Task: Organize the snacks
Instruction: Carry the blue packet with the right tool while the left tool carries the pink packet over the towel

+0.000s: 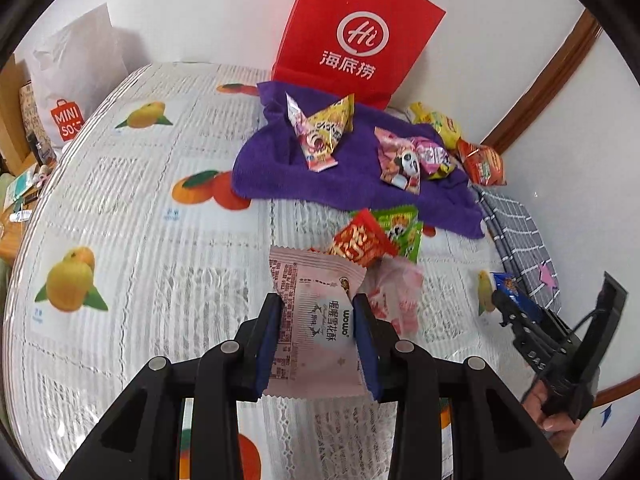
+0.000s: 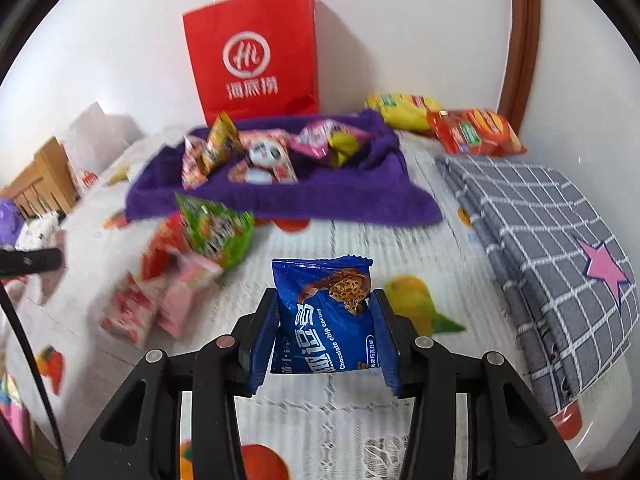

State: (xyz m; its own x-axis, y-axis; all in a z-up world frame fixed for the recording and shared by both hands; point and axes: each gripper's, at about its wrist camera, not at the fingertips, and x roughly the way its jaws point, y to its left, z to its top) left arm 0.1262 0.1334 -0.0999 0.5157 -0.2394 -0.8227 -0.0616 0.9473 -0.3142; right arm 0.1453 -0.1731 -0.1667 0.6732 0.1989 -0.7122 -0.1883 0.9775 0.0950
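2 packets held | left hand-held gripper (image 1: 318, 312) clamps pink snack packet (image 1: 316, 320) mid-body | right hand-held gripper (image 2: 325, 320) clamps blue cookie packet (image 2: 324, 316) | both light, crinkly, crushable, I judge | above bed (image 1: 132, 216), near purple towel (image 1: 352, 184)

You worked over a bed spread with a white lace-patterned cover (image 1: 120, 208) printed with oranges, set against a plain white wall (image 2: 420, 32). A brown wooden trim (image 2: 524, 40) ran up the wall on your right, and a wooden headboard (image 2: 36, 184) stood at your far left.
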